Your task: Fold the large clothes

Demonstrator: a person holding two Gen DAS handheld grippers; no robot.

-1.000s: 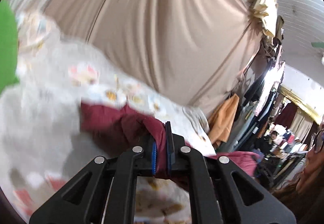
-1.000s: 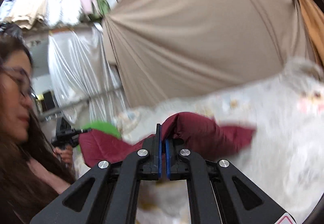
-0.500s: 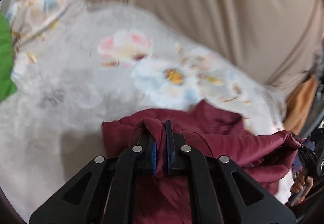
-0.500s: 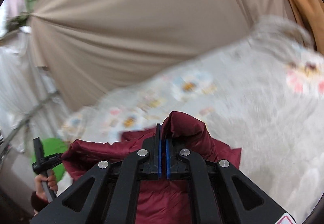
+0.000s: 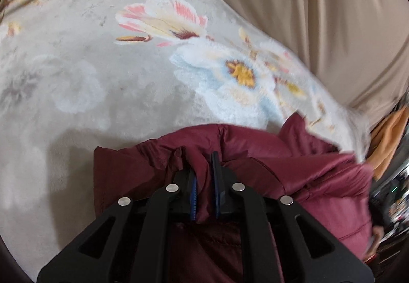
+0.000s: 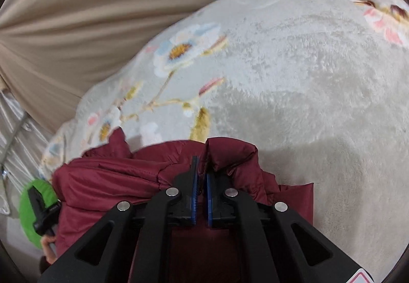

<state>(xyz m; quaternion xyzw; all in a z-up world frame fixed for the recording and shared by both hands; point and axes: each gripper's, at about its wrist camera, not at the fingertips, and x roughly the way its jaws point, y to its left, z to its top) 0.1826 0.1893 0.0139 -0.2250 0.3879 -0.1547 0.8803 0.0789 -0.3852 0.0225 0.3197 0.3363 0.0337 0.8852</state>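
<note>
A maroon padded jacket point(image 5: 294, 170) hangs between both grippers just above a grey floral blanket point(image 5: 102, 65). My left gripper point(image 5: 204, 165) is shut on a bunched fold of the jacket's left edge. My right gripper point(image 6: 202, 167) is shut on a fold of the jacket point(image 6: 110, 175) at its right edge. The jacket's lower part is hidden behind the gripper bodies. The left gripper point(image 6: 42, 208) also shows at the right wrist view's lower left, held in a hand.
A beige curtain point(image 5: 319, 1) hangs behind the blanket-covered surface point(image 6: 306, 78). A green object point(image 6: 28, 211) lies at the blanket's left end. Orange cloth point(image 5: 391, 137) hangs to the right. Silvery plastic sheeting point(image 6: 15, 134) is at far left.
Both grippers have swung down from pointing at the curtain toward the blanket, carrying the jacket lower and closer to the surface. Both stay shut on it.
</note>
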